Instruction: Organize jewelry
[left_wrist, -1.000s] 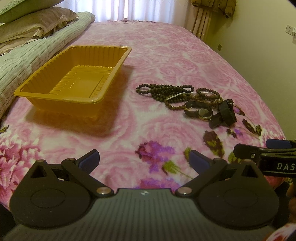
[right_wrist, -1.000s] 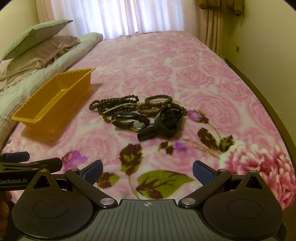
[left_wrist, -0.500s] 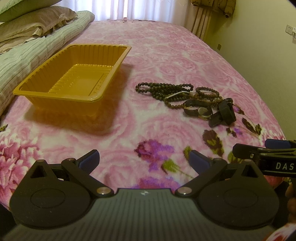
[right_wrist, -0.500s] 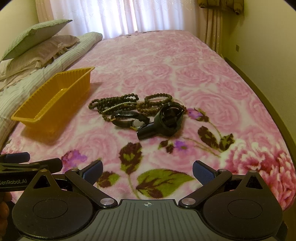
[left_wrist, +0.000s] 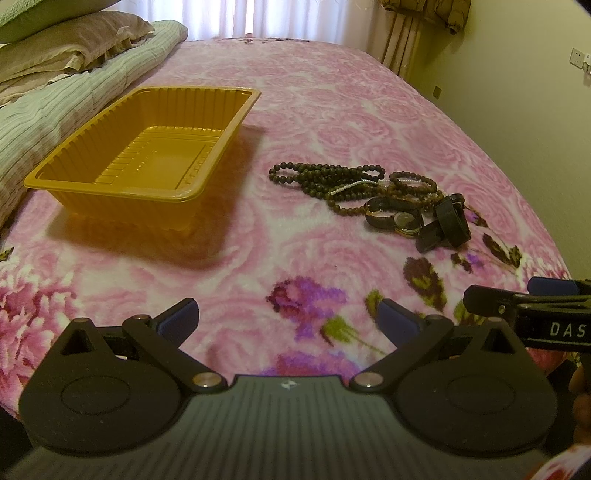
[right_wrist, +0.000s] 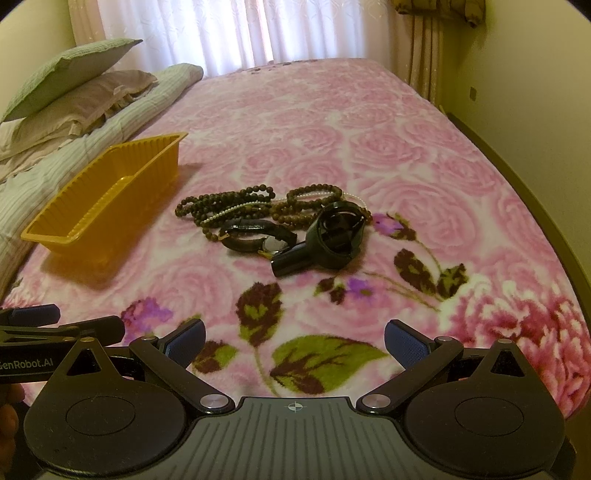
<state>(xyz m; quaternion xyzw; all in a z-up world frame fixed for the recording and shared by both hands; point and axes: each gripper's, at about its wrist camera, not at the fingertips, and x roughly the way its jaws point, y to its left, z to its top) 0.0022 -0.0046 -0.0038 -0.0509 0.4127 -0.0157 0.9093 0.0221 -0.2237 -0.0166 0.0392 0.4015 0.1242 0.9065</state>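
While the jewelry pile (right_wrist: 273, 221) lies untouched on the bed (right_wrist: 406, 155) beside the empty yellow tray (left_wrist: 147, 147), the left hand-held gripper (left_wrist: 288, 317) and right hand-held gripper (right_wrist: 295, 339) hover released; the first pick, likely the tangled bead strands (right_wrist: 225, 201), calls for a careful reach.

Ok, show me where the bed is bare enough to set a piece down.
Bare blanket lies between the yellow tray and the bead strands, and from the jewelry pile to both grippers. Crowded: beads, watch and black band lie tangled together.
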